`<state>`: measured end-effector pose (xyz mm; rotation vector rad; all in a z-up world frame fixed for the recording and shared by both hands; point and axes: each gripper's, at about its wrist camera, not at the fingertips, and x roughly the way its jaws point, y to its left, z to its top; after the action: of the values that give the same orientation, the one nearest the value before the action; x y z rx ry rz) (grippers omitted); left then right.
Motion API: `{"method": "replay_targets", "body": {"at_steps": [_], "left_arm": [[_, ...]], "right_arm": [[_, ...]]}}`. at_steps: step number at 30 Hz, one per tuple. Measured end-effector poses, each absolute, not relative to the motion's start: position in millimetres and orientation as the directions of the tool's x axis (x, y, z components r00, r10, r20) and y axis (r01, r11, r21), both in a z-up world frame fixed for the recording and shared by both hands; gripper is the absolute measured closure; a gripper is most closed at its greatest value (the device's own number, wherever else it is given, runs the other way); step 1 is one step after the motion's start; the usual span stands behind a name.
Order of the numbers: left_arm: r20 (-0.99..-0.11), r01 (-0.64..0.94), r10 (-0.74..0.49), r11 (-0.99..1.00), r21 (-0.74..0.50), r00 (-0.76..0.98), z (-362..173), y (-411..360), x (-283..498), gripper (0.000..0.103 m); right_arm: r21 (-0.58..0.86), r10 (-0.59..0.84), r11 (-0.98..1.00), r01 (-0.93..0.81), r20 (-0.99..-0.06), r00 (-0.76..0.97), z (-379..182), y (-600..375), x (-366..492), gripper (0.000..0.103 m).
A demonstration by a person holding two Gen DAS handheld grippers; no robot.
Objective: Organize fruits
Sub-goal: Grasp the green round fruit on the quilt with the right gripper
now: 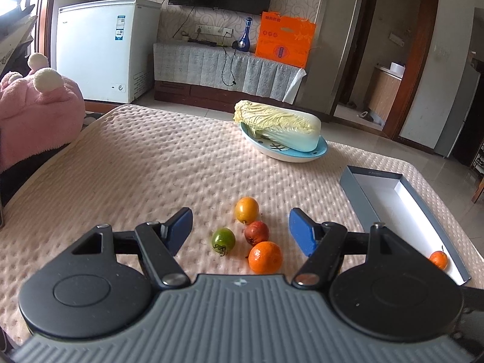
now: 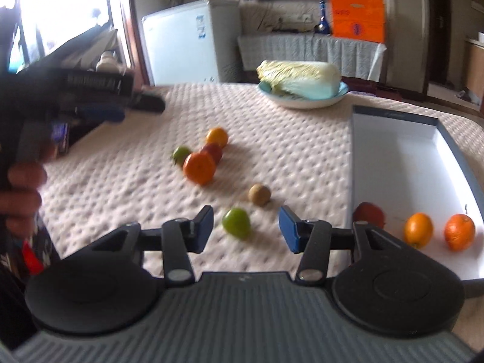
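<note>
Right now both tools are wide open and hold nothing. The left hand-held gripper [image 1: 240,231] hangs over four round fruits on the bumpy pink desk [image 1: 136,163]: a yellow orange [image 1: 247,210], a red fruit [image 1: 256,233], a green tomato [image 1: 223,240] and a big orange [image 1: 265,257]. The right hand-held gripper [image 2: 245,227] is near a green fruit [image 2: 236,223] and a brown kiwi [image 2: 259,194]. Its picture is blurry. A flat box [image 2: 399,163] with grey walls holds three fruits; one is partly hidden. A leafy cabbage [image 1: 278,124] lies on a blue plate [image 1: 317,154].
</note>
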<state>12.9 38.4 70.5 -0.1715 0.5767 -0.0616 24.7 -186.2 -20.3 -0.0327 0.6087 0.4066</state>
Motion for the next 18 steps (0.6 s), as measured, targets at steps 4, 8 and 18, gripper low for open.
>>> {"method": "replay_targets", "body": {"at_steps": [4, 8, 18], "left_arm": [[-0.536, 0.026, -0.115, 0.985, -0.170, 0.837, 71, 37, 11, 0.028], [-0.536, 0.024, -0.112, 0.985, -0.169, 0.837, 72, 41, 9, 0.028], [-0.543, -0.003, -0.095, 0.984, -0.176, 0.834, 70, 61, 9, 0.028]], "right_arm": [[0.087, 0.353, 0.922, -0.378, -0.590, 0.726, -28, -175, 31, 0.052], [0.077, 0.340, 0.925, -0.372, -0.606, 0.720, -35, -167, 39, 0.053], [0.070, 0.314, 0.934, -0.349, -0.627, 0.713, -44, -158, 52, 0.072]]}}
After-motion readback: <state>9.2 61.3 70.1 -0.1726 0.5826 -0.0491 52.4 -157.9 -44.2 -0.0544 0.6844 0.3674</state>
